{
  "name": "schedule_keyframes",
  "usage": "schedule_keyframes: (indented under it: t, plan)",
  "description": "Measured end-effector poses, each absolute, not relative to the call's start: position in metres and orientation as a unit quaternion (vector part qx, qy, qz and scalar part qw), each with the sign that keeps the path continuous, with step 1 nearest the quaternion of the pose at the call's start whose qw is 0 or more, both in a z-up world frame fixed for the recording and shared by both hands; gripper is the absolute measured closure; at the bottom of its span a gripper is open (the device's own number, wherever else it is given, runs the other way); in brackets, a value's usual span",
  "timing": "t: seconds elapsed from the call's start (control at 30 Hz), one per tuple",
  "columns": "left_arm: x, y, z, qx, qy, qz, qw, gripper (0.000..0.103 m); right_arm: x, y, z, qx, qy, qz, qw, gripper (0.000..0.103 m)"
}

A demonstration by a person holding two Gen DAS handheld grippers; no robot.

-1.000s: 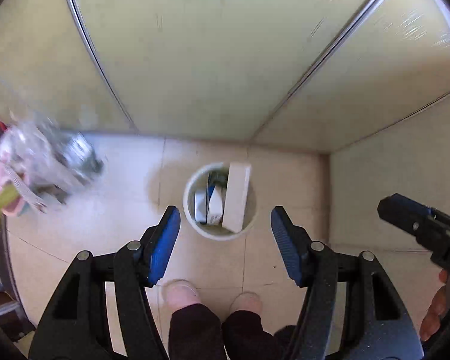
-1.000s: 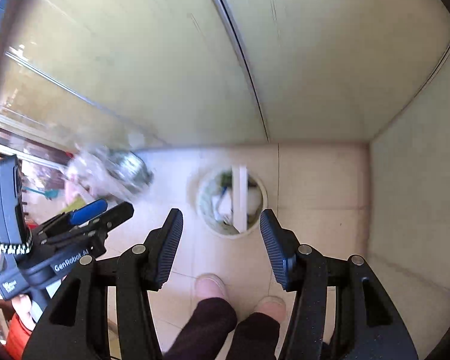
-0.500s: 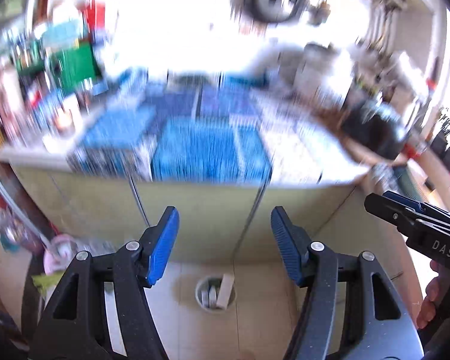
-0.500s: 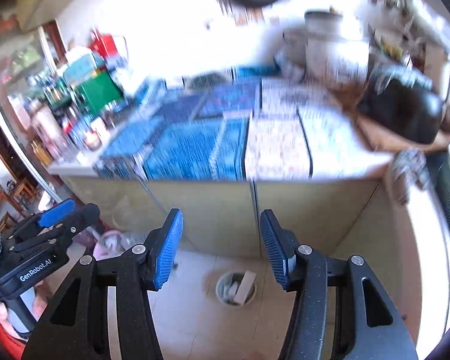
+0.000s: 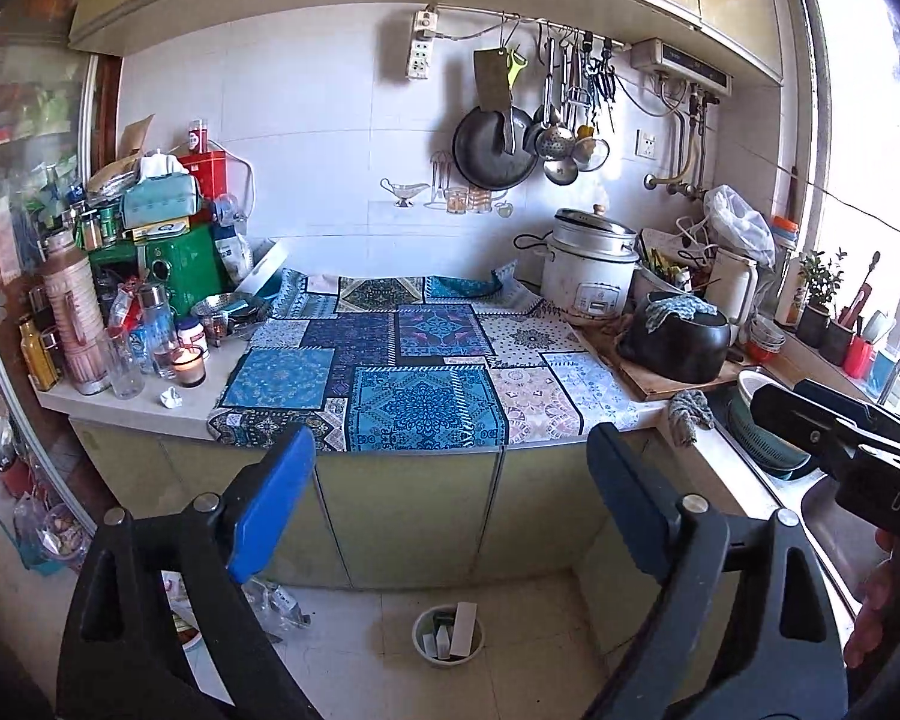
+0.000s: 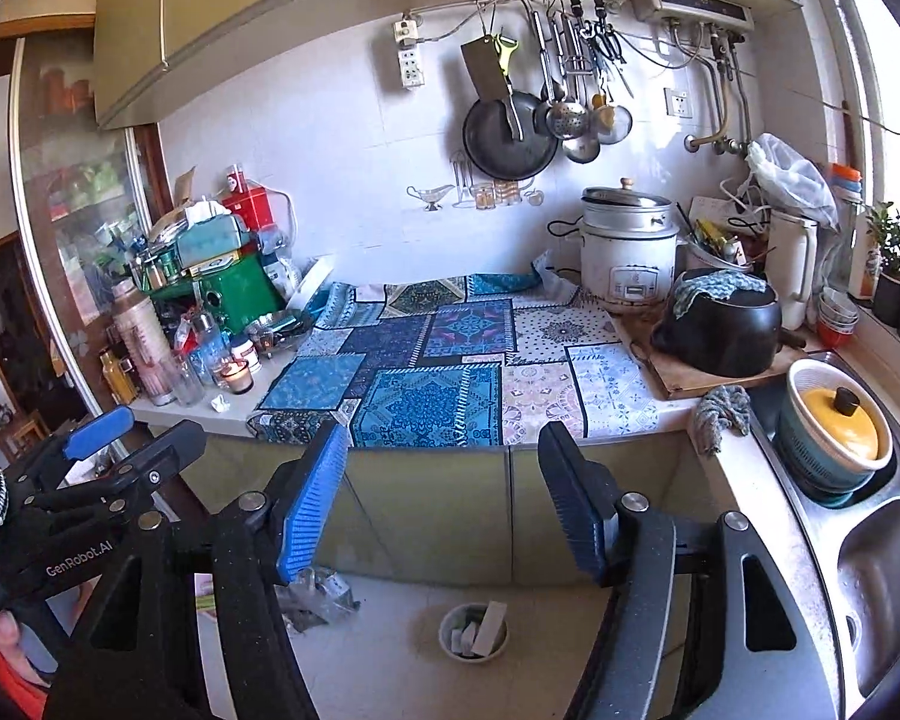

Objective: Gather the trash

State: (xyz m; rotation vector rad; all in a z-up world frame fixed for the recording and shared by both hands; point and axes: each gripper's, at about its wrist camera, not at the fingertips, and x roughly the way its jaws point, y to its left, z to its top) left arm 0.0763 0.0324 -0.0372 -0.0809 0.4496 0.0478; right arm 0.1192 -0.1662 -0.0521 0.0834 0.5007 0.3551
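A small round trash bin [image 5: 448, 636] with cartons in it stands on the floor before the cabinets; it also shows in the right wrist view [image 6: 473, 631]. A crumpled white paper scrap [image 5: 172, 399] lies on the counter's left part, near a lit candle [image 5: 189, 365]; the scrap shows in the right wrist view too [image 6: 219, 402]. My left gripper [image 5: 450, 504] is open and empty, held in the air before the counter. My right gripper [image 6: 444, 501] is open and empty, beside it.
A patterned blue cloth [image 5: 414, 372] covers the counter's middle. Bottles, jars and tins [image 5: 150, 264] crowd the left. A rice cooker [image 5: 591, 267], a black pot [image 5: 675, 339] and a sink [image 6: 876, 588] are on the right. A plastic bag [image 6: 318, 594] lies on the floor.
Both grippers have tilted up and drawn back from the trash bin on the floor to face the kitchen counter. Both stayed open.
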Motion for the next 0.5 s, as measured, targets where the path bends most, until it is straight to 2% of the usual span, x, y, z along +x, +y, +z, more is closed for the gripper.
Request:
schedule_keyframes:
  t: [0.03, 0.07, 0.1, 0.17, 0.2, 0.27, 0.5]
  plan:
    - [0.067, 0.036, -0.035, -0.041, 0.221, 0.024, 0.974, 0.002, 0.113, -0.165, -0.05, 0.038, 0.242, 0.17, 0.954, 0.037]
    - [0.06, 0.038, -0.034, -0.043, 0.219, 0.027, 0.974, 0.001, 0.107, -0.162, -0.049, 0.034, 0.238, 0.164, 0.957, 0.028]
    - [0.052, 0.04, -0.033, -0.045, 0.218, 0.028, 0.975, 0.001, 0.102, -0.161, -0.045, 0.031, 0.234, 0.157, 0.959, 0.021]
    - [0.04, 0.042, -0.032, -0.047, 0.219, 0.023, 0.974, 0.001, 0.09, -0.159, -0.041, 0.027, 0.218, 0.143, 0.965, 0.014]
    - [0.035, 0.045, -0.032, -0.049, 0.22, 0.022, 0.974, 0.001, 0.086, -0.157, -0.039, 0.026, 0.211, 0.138, 0.967, 0.007]
    - [0.029, 0.047, -0.034, -0.051, 0.22, 0.021, 0.974, 0.001, 0.076, -0.155, -0.036, 0.022, 0.199, 0.129, 0.971, 0.0]
    - [0.015, 0.051, -0.031, -0.056, 0.214, 0.017, 0.975, 0.001, 0.066, -0.146, -0.035, 0.004, 0.197, 0.124, 0.973, 0.0]
